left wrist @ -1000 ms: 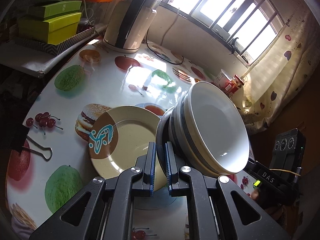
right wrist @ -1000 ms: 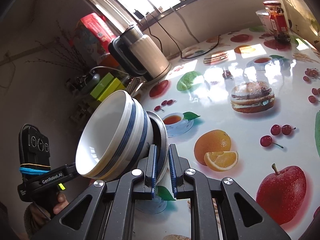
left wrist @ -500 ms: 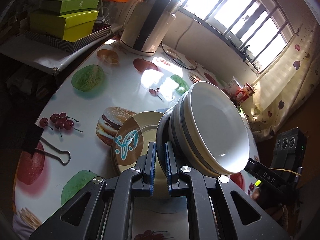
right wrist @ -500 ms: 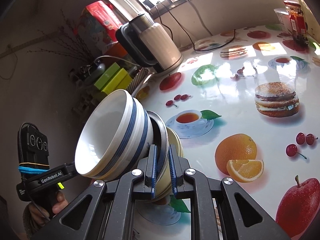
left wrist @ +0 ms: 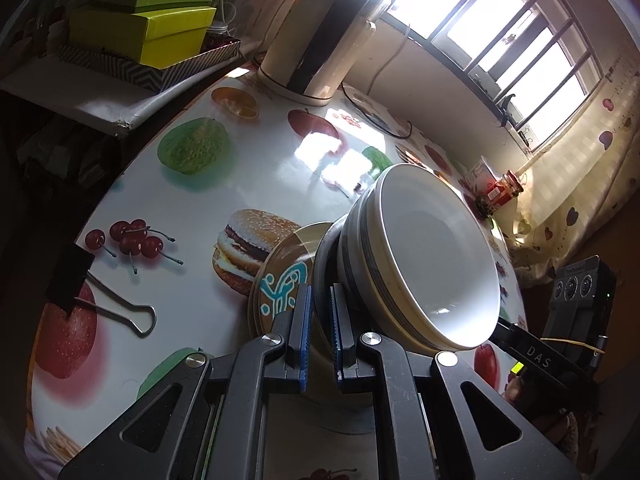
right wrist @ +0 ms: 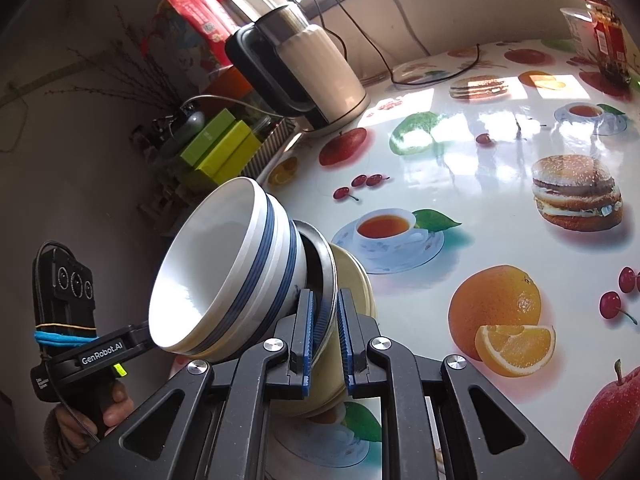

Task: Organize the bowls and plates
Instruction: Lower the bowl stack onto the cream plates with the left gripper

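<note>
The left tool has its blue-padded jaws pinched on the near rim of a dark metal plate. The right tool pinches the opposite rim of that same plate. A white bowl with blue bands sits in the plate, tilted with it, just past both sets of jaws, its mouth toward the left tool's side. Directly under the plate lies a cream plate with a brown patch and a turquoise figure; whether the two touch cannot be told. It rests on the fruit-printed surface. A binder clip lies off to the left. Farther away stand a white kettle, green boxes and a red-lidded jar.
</note>
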The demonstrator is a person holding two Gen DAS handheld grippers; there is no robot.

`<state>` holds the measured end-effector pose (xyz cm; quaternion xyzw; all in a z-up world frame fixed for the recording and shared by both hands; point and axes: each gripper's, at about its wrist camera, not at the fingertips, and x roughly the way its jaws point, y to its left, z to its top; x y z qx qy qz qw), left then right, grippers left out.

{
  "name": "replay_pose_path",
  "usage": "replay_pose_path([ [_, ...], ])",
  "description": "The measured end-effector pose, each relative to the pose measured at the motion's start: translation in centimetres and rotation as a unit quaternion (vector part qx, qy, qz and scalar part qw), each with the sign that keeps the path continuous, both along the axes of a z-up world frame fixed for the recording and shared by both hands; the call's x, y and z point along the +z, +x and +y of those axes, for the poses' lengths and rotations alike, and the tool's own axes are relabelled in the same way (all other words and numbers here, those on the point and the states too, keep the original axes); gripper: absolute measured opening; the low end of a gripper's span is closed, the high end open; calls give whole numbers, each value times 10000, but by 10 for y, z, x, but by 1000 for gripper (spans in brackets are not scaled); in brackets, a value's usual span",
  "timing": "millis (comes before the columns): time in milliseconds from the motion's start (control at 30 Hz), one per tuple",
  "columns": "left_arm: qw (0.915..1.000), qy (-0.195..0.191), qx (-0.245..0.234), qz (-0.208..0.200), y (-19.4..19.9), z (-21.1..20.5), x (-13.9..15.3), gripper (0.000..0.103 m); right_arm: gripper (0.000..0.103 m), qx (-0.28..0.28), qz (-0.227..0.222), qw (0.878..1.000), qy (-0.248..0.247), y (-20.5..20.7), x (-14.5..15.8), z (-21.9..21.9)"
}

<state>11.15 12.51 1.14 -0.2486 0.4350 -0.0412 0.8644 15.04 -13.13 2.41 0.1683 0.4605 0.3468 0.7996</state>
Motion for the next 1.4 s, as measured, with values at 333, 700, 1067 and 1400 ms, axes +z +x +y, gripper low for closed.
replay_pose_path([
  [333, 10000, -28, 68, 56, 1, 7, -6, 8, 14, 87, 34, 9999, -70, 3, -5, 10],
  [700, 10000, -41, 33, 0, 3, 8, -6, 8, 14, 60, -25, 9998, -193, 3, -5, 13],
  [1067, 10000, 15, 45, -33, 3, 7, -5, 10, 15, -10, -46, 9997, -259, 2, -5, 10],
  [1400, 9986, 493, 59, -197, -8, -3, 5, 13, 32, -147, -307, 9983, -471, -7, 2, 3],
])
